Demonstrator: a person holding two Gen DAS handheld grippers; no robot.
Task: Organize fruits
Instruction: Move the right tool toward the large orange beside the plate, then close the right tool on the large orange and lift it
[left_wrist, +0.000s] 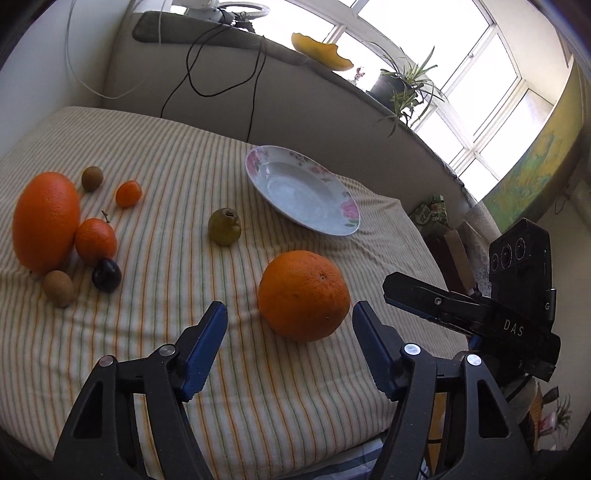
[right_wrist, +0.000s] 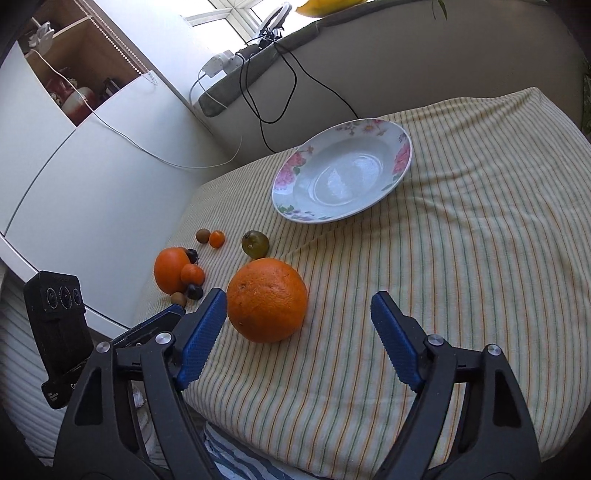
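Note:
A large orange (left_wrist: 303, 295) (right_wrist: 266, 300) lies on the striped cloth just ahead of both grippers. My left gripper (left_wrist: 289, 308) is open, and the orange sits past its fingertips, nearer the right finger. My right gripper (right_wrist: 299, 297) is open too, its left finger close beside the orange, no pad pressing. An empty flowered plate (left_wrist: 295, 192) (right_wrist: 343, 173) rests farther back. A green pear (left_wrist: 224, 231) (right_wrist: 255, 243) lies between orange and plate. At the left sit another big orange (left_wrist: 46, 221), two tangerines (left_wrist: 96, 242), two kiwis (left_wrist: 58, 283) and a dark plum (left_wrist: 106, 275).
The striped cloth (left_wrist: 177, 155) covers a raised surface whose near edge drops off below the grippers. A grey padded back with black cables (left_wrist: 255, 92) rises behind it. A potted plant (left_wrist: 402, 85) stands on the window ledge. White cabinets (right_wrist: 74, 166) stand at the left.

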